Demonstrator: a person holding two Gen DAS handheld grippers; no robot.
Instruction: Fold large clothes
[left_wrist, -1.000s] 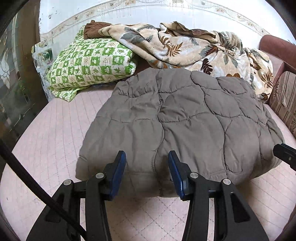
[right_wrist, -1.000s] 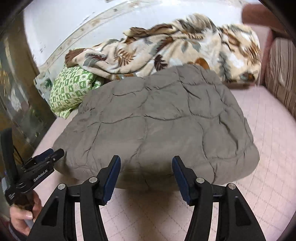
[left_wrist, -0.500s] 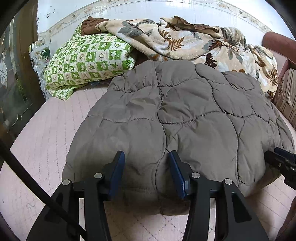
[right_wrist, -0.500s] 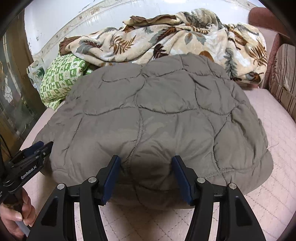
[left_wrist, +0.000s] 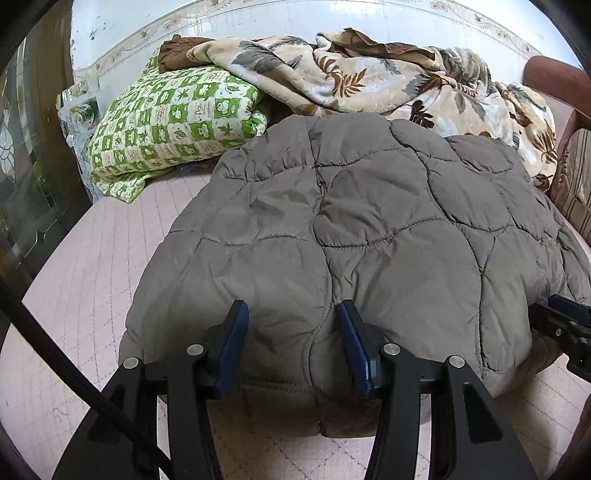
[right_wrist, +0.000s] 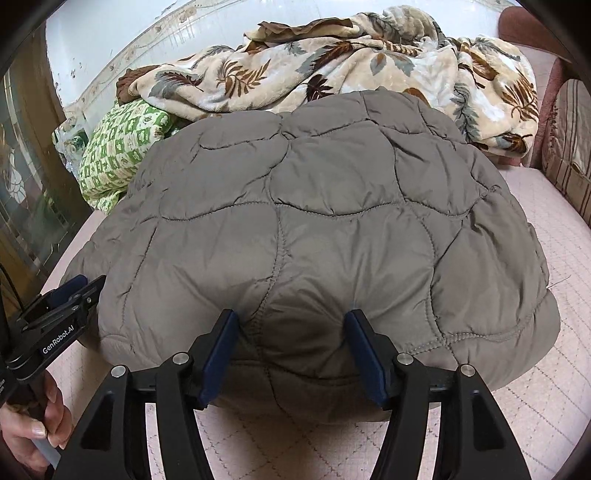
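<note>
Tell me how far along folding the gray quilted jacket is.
Done: the jacket lies as a folded, puffy bundle on the pink bed. In hand: both tongs, left and right, straddle its near edge, jaws apart. Left: possibly one more fold.

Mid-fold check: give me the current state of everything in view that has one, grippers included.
quilted grey jacket: folded into a puffy bundle on the pink mattress
left gripper: open, fingers astride the jacket's near edge
right gripper: open, astride the near edge
floral blanket: crumpled
green checked quilt: folded
</note>
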